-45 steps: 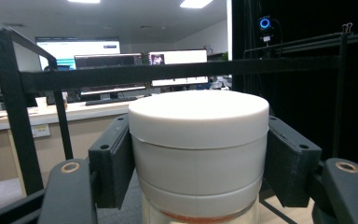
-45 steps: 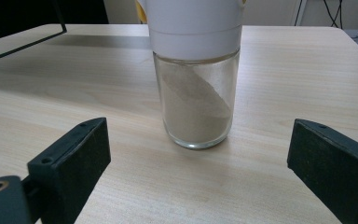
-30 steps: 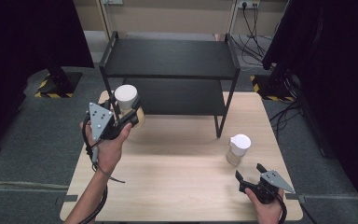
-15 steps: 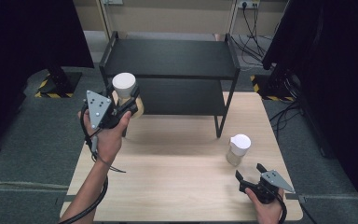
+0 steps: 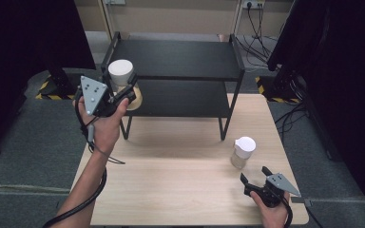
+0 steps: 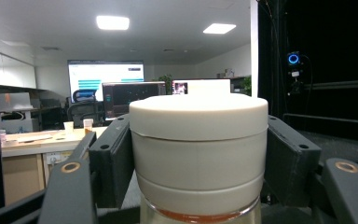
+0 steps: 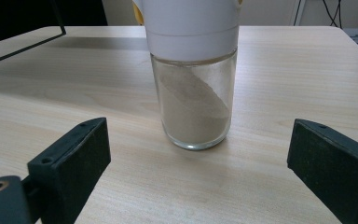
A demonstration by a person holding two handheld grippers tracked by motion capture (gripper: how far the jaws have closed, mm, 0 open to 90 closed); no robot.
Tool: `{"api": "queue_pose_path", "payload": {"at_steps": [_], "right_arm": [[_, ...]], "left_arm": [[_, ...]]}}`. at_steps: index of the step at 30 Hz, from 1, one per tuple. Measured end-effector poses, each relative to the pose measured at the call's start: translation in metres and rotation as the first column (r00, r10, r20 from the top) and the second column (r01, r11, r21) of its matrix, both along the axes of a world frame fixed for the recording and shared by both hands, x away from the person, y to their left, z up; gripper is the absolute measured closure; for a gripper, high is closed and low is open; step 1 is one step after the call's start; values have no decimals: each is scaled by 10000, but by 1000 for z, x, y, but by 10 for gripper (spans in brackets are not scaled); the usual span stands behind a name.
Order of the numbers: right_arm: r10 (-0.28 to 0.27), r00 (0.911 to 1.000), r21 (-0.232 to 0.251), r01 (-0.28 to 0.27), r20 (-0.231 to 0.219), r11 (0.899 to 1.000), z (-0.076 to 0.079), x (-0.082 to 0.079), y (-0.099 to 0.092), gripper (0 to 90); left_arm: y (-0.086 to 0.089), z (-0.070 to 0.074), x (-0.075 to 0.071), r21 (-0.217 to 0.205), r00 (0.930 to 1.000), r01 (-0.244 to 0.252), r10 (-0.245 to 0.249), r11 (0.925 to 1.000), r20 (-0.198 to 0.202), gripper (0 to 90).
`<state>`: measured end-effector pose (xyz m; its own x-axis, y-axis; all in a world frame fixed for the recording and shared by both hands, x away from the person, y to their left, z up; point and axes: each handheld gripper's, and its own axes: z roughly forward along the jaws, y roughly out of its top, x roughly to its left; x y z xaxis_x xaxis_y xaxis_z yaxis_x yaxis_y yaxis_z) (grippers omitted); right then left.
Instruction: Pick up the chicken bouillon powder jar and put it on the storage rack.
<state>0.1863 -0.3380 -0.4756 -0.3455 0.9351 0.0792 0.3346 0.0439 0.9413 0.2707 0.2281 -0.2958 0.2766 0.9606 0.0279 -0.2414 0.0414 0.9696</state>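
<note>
right gripper [image 5: 255,182]: nearest item, low at the table's near right corner, in the person's right hand; jaws wide apart, nothing between them.
table [image 5: 180,199]: pale wood top, bare in the middle.
powder jar [image 5: 243,152]: glass, white cap, part full of beige powder that slopes to one side; stands upright on the table straight ahead of the right gripper, near it but apart; in the right gripper view [image 7: 193,88] it sits centred between the two spread jaws, beyond their tips.
left hand [image 5: 105,127]: raised above the table's far left edge, forearm coming up from the bottom.
left gripper [image 5: 129,93]: jaws clamped on the white cap of a jar, one pad on each side.
held jar [image 5: 121,75]: glass with a wide white cap, carried clear of the table, upright, long axis vertical; in the left gripper view [image 6: 198,154] the cap sits square between the pads and a reddish-brown band shows below it.
shelf [image 5: 176,59]: black two-tier rack at the far side of the table; both tiers look bare.
key relation: the held jar hangs just off the shelf's left front corner, about level with the top tier; the shelf lies to its right and beyond.
judgement: the left hand is far nearer the shelf; a short carry right and forward would likely set the jar on a tier, minding the corner post.
</note>
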Motion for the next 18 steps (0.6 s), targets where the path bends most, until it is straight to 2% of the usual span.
{"api": "queue_pose_path", "payload": {"at_steps": [13,18], "right_arm": [[22,10000,9,-22,6,10000,0,0,-1,60],[16,10000,42,-16,18,10000,-1,0,-1,60]], "left_arm": [[1,26,12,66,9997,-231,230,9997,33,336],[0,31,15,49,9996,-287,287,9996,23,336]]}}
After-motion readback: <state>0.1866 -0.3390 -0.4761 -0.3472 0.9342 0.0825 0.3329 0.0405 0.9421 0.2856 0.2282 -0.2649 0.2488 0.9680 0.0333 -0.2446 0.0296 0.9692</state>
